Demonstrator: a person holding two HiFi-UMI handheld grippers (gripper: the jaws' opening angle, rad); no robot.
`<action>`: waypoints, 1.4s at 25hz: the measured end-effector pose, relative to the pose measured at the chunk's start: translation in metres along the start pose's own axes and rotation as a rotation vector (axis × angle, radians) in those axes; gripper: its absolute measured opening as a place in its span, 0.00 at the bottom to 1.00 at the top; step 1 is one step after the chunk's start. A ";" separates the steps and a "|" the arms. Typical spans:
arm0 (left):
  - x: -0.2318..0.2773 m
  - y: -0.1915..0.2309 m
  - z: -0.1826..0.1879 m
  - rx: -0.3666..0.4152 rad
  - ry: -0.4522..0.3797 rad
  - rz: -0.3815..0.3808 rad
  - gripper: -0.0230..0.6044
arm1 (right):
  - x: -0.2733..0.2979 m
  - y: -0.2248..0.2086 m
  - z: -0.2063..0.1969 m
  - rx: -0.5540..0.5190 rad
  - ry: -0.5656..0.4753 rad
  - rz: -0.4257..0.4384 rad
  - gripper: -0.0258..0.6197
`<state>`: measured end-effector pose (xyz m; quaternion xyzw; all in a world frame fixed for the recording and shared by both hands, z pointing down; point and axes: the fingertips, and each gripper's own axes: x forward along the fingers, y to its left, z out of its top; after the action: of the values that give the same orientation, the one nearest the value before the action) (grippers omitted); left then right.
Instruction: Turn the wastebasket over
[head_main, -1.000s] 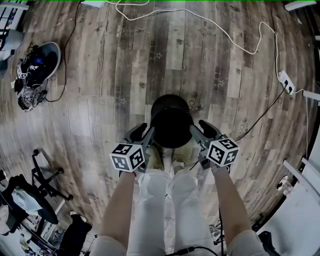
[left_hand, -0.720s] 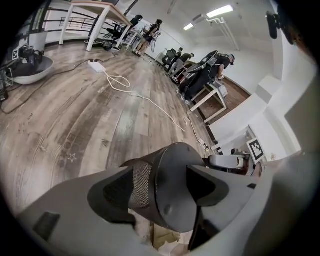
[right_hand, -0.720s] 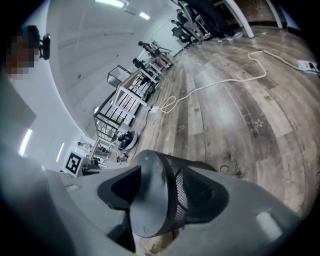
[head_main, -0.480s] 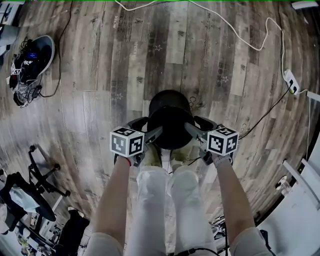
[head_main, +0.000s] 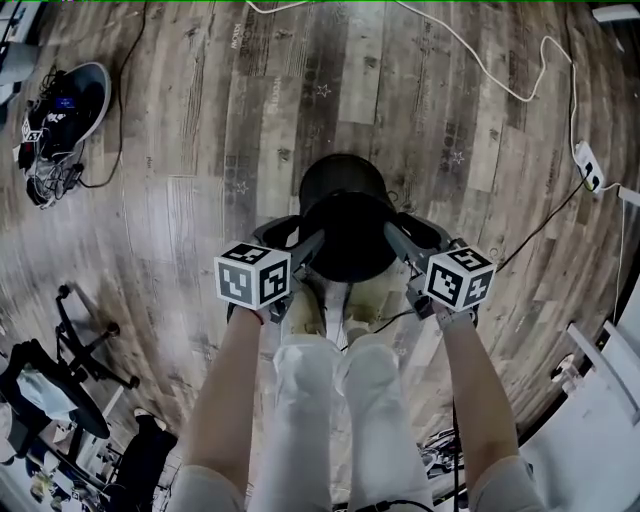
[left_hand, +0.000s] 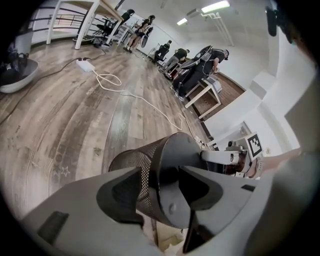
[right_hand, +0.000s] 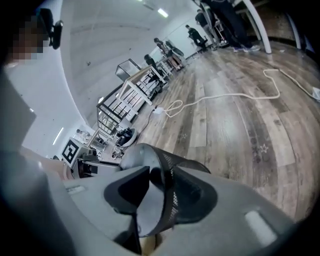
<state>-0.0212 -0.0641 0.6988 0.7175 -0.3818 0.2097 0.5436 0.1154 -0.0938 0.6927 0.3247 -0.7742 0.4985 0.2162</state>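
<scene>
A black mesh wastebasket (head_main: 345, 225) is tipped over just in front of the person's legs, with its solid base toward me and its mouth toward the floor. My left gripper (head_main: 305, 250) pinches the left edge of that base, and its jaws have just been closing on the edge. In the left gripper view one pad lies on the wastebasket's mesh wall (left_hand: 135, 165) and the other on the base, where the left gripper (left_hand: 162, 187) clamps. My right gripper (head_main: 395, 240) holds the opposite edge; its jaws also just closed. The wastebasket's rim (right_hand: 175, 170) runs between the right gripper (right_hand: 157, 187) pads.
A white cable (head_main: 480, 70) snakes across the wooden floor to a power strip (head_main: 590, 165) at the right. A round dish with tangled gear (head_main: 55, 125) lies far left. A black chair base (head_main: 80, 360) stands lower left, and white furniture (head_main: 600, 400) lower right.
Both grippers have sunk a little and their fingers now angle inward onto the basket's near edge. The basket sits slightly higher in the head view.
</scene>
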 end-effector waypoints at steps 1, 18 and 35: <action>0.000 0.000 0.011 0.012 -0.025 0.001 0.39 | 0.000 0.000 0.012 -0.020 -0.034 -0.001 0.25; -0.033 0.002 -0.004 0.126 -0.106 -0.059 0.39 | -0.013 0.040 -0.008 -0.194 -0.165 0.091 0.25; -0.030 0.032 -0.156 0.217 0.260 0.007 0.39 | -0.003 0.054 -0.164 -0.318 0.083 0.084 0.27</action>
<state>-0.0470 0.0888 0.7471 0.7374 -0.2859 0.3429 0.5069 0.0809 0.0725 0.7238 0.2327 -0.8467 0.3912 0.2756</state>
